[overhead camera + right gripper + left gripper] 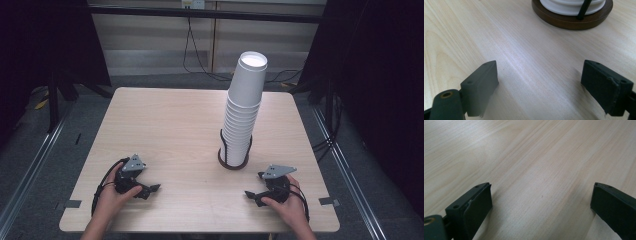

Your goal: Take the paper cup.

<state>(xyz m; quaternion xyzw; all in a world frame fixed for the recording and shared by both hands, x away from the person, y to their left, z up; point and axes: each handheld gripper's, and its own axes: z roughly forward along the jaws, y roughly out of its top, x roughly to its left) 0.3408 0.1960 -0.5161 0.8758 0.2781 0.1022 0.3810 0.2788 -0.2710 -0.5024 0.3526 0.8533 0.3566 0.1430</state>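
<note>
No brand, label or writing can be read on anything here. A tall stack of white paper cups [243, 107] stands upside down on a round dark-brown base [233, 163], right of the middle of the pale wood-grain worktop [165, 125]; the stack leans slightly, and thin black uprights rise from the base along its lowest cups. In the right claw view the base [571, 21] has a smooth rounded rim, with a black upright before the white cup rims. The left claw [152, 189] lies near the worktop's front edge, well to the left of the cup stack and nearer the person, its 2 black jaws released over bare wood. The right claw [250, 195] lies in front of the stack, slightly to its right, also spread wide and gripping nothing. Bare worktop separates both claws from the cups.
</note>
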